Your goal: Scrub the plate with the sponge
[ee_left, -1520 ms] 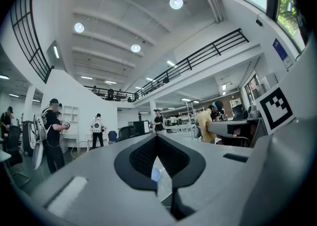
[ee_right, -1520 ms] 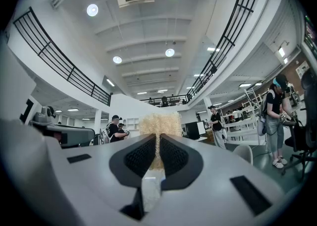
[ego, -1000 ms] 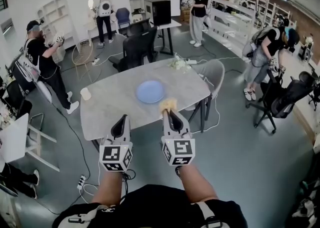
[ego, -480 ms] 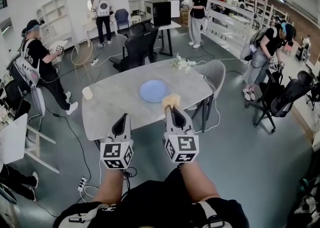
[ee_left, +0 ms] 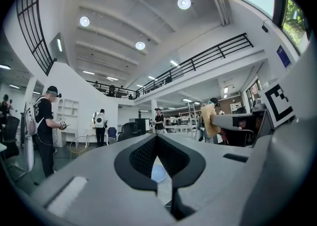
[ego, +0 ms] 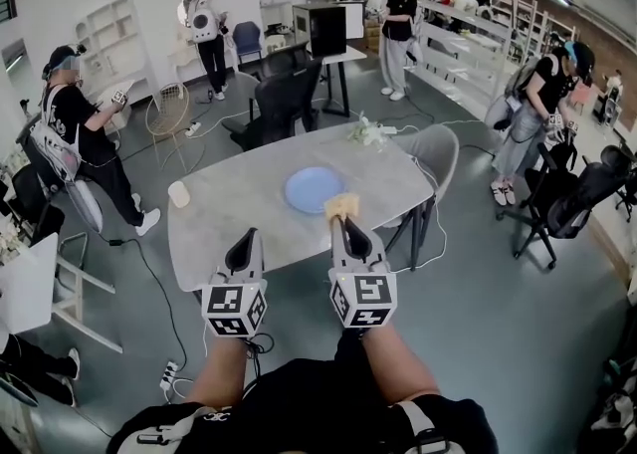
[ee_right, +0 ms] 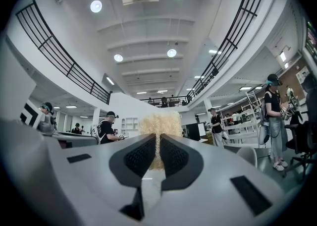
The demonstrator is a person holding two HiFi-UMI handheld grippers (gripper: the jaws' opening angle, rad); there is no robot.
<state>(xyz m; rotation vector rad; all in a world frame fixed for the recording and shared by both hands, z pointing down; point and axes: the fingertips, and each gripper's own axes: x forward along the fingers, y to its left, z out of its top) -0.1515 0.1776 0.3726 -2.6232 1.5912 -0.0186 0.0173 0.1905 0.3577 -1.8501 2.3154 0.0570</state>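
A light blue plate [ego: 314, 188] lies on the grey table [ego: 229, 203], right of its middle. My right gripper [ego: 341, 220] is shut on a yellow sponge [ego: 341, 206], held in the air near the table's front edge, just short of the plate. The sponge [ee_right: 159, 128] sticks up past the right jaws, which pinch it. My left gripper [ego: 245, 239] hangs beside it, short of the table, its jaws closed with nothing in them. Between the left jaws' tips a sliver of the plate [ee_left: 157, 172] shows far off.
A small beige cup [ego: 178, 193] stands at the table's left end and a bunch of flowers [ego: 365, 130] at its far right. Black chairs [ego: 282, 96] stand behind the table, a grey chair [ego: 434, 155] at its right. Several people stand around the room.
The whole view has shifted slightly closer to the table; both grippers keep their pose, the sponge still held just before the plate.
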